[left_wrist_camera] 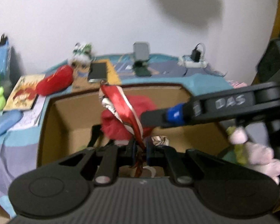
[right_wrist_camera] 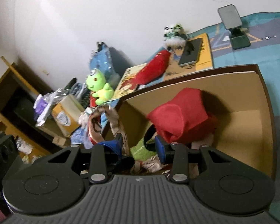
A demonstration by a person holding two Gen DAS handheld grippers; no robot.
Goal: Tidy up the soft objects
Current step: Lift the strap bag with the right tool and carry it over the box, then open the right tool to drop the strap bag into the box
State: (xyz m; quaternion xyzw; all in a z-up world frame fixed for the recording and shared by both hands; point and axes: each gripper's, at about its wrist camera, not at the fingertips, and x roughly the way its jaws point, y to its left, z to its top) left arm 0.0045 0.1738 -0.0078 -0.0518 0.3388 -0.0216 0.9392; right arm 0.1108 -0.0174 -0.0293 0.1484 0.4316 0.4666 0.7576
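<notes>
Over cardboard box | left hand-held gripper pinching glossy red-white ribbon | right hand-held gripper spread

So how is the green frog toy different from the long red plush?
The green frog toy sits upright beside the cardboard box; the long red plush lies flat on a picture book. The frog toy is bright green and round with eyes; the red plush is long and plain. Both are soft and outside the box.
</notes>
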